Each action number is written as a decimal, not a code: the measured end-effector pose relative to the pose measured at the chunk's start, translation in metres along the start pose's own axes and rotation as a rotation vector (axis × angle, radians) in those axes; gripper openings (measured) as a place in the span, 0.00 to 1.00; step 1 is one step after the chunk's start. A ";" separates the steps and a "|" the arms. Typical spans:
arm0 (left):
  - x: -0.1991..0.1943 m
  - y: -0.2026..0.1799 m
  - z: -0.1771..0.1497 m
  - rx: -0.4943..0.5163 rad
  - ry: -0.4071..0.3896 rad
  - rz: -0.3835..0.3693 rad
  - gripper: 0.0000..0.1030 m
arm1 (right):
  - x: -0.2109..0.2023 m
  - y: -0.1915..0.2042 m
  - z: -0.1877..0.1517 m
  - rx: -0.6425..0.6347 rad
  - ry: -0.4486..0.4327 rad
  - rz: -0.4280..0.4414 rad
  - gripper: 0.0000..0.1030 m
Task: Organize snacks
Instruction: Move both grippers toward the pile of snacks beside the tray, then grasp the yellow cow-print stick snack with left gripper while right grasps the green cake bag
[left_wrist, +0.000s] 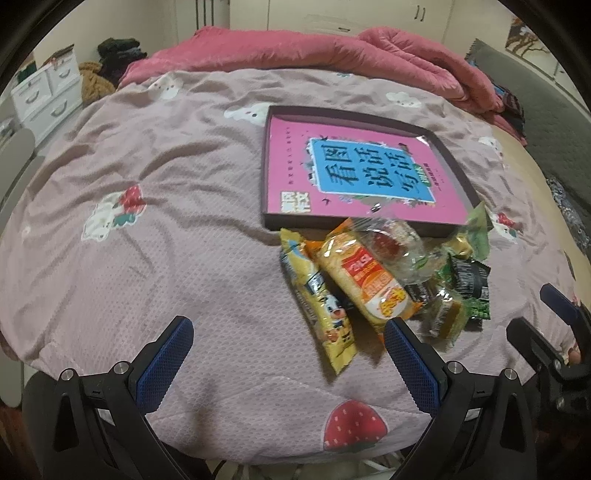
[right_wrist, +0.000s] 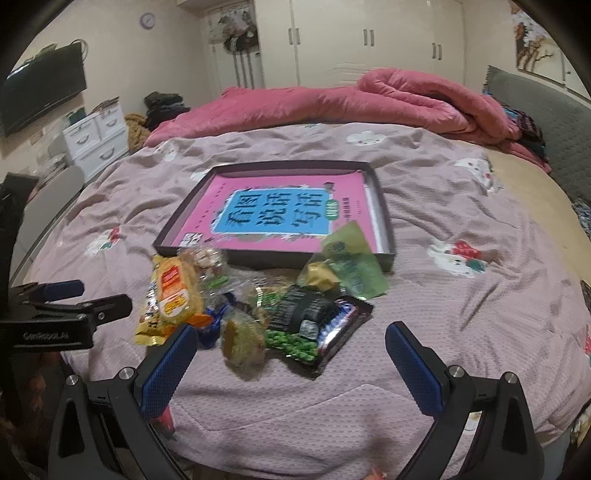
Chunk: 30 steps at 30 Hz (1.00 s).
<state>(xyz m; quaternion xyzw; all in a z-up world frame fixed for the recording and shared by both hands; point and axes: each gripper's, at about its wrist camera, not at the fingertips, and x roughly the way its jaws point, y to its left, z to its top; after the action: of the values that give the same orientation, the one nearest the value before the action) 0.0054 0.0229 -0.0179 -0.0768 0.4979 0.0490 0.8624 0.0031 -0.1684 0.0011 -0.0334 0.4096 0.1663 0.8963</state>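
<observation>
A pile of wrapped snacks (left_wrist: 388, 280) lies on the bed in front of a shallow dark box (left_wrist: 275, 221) lined with a pink and blue book cover. The pile includes an orange rice-cracker pack (left_wrist: 369, 284), a long yellow pack (left_wrist: 321, 314) and green and black packs (right_wrist: 306, 325). The box also shows in the right wrist view (right_wrist: 384, 206). My left gripper (left_wrist: 288, 332) is open and empty, just short of the pile. My right gripper (right_wrist: 291, 339) is open and empty, its fingers on either side of the near snacks.
The bed has a mauve cartoon-print cover (left_wrist: 166, 258). A rolled pink quilt (right_wrist: 332, 103) lies along the far side. White drawers (right_wrist: 96, 136) and a wall TV (right_wrist: 40, 92) stand at the left, a grey headboard (right_wrist: 535, 122) at the right.
</observation>
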 end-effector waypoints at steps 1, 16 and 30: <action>0.002 0.002 0.000 -0.006 0.004 -0.001 1.00 | 0.001 0.002 0.000 -0.009 0.008 0.007 1.00; 0.033 0.009 -0.001 -0.022 0.095 -0.003 1.00 | 0.033 0.027 -0.005 -0.088 0.136 0.113 0.81; 0.054 0.011 0.005 -0.037 0.128 -0.070 0.94 | 0.063 0.031 0.002 -0.050 0.200 0.092 0.49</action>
<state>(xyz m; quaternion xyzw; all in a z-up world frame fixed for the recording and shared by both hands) 0.0347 0.0355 -0.0631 -0.1131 0.5481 0.0230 0.8284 0.0327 -0.1220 -0.0422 -0.0533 0.4937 0.2135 0.8413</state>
